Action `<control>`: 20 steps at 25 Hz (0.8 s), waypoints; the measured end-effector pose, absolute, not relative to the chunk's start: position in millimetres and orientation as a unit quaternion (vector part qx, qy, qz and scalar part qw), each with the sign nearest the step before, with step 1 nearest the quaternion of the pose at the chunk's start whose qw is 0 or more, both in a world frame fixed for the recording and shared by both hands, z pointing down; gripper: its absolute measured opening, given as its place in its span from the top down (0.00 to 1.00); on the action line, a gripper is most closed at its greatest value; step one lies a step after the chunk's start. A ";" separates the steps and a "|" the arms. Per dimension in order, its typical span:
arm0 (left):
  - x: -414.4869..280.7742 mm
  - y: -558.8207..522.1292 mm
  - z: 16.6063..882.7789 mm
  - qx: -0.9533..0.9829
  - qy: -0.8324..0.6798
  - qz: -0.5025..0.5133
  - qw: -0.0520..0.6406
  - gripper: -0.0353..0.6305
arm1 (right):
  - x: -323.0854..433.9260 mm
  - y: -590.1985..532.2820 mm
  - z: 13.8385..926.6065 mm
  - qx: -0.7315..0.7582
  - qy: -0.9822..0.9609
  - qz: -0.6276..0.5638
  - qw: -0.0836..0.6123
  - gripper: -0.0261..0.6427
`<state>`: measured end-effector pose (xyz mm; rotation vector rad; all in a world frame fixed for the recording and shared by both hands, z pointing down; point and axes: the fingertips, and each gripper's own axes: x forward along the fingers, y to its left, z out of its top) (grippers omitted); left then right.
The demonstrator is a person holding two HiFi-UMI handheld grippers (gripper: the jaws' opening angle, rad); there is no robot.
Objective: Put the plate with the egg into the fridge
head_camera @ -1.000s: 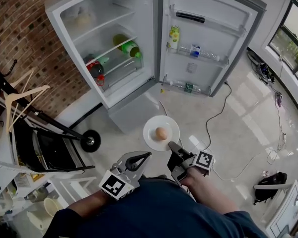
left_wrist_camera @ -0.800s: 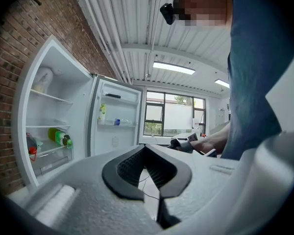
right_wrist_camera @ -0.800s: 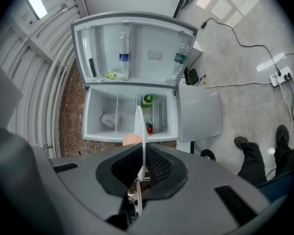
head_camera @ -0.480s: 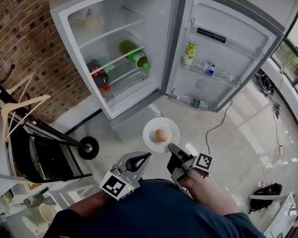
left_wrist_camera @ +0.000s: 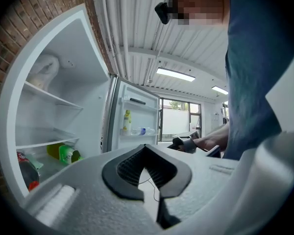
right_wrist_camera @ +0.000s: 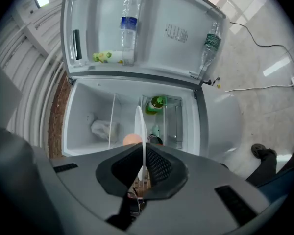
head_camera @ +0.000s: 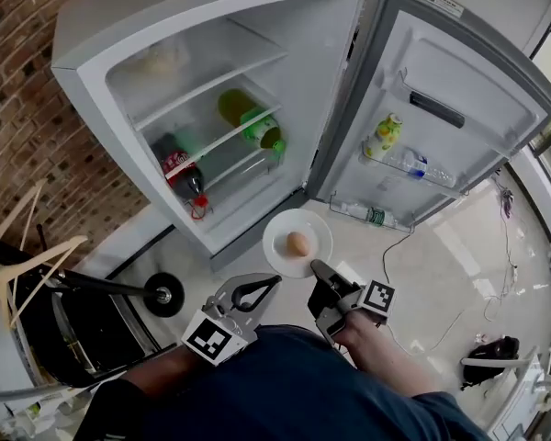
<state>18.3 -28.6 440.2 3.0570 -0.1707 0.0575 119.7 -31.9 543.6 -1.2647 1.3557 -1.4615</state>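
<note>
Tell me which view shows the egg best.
Head view: the egg shows whole from above, lying on the plate. The right gripper view catches only part of it beside the plate's edge-on rim. The left gripper view doesn't show it.

Our right gripper (head_camera: 318, 272) pinches the near rim of the plate (head_camera: 318, 228), and the egg (head_camera: 297, 243) sits near its middle. We hold it in front of the open fridge (head_camera: 92, 35). Our left gripper (head_camera: 274, 281) is just beside, apart from the plate, with its tips together and nothing in them. Inside the fridge, a cola bottle (head_camera: 178, 166) and a green bottle (head_camera: 253, 124) lie on their sides. The door (head_camera: 496, 81) is swung right, with small bottles (head_camera: 386, 136) in it. There's a brick wall (head_camera: 18, 99) on the left and a cable (head_camera: 392, 251) on the floor (head_camera: 459, 274).
</note>
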 end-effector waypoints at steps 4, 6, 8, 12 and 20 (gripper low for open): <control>11.6 -68.7 442.2 0.997 -0.057 0.023 0.045 0.94 | 113.6 -76.0 542.8 -0.495 0.531 -0.571 0.383 0.93; 11.4 -83.4 443.5 0.996 -0.065 0.023 0.051 0.94 | 111.4 -94.7 542.6 -0.491 0.532 -0.576 0.379 0.93; 12.5 -94.5 444.3 0.995 -0.074 0.025 0.056 0.94 | 110.8 -110.6 541.5 -0.485 0.535 -0.582 0.375 0.93; 15.3 -113.6 445.6 0.993 -0.097 0.025 0.055 0.94 | 113.5 -138.9 537.9 -0.472 0.552 -0.587 0.356 0.93; 16.5 -141.5 441.5 0.984 -0.166 0.024 0.052 0.94 | 117.5 -183.4 536.7 -0.439 0.581 -0.608 0.316 0.93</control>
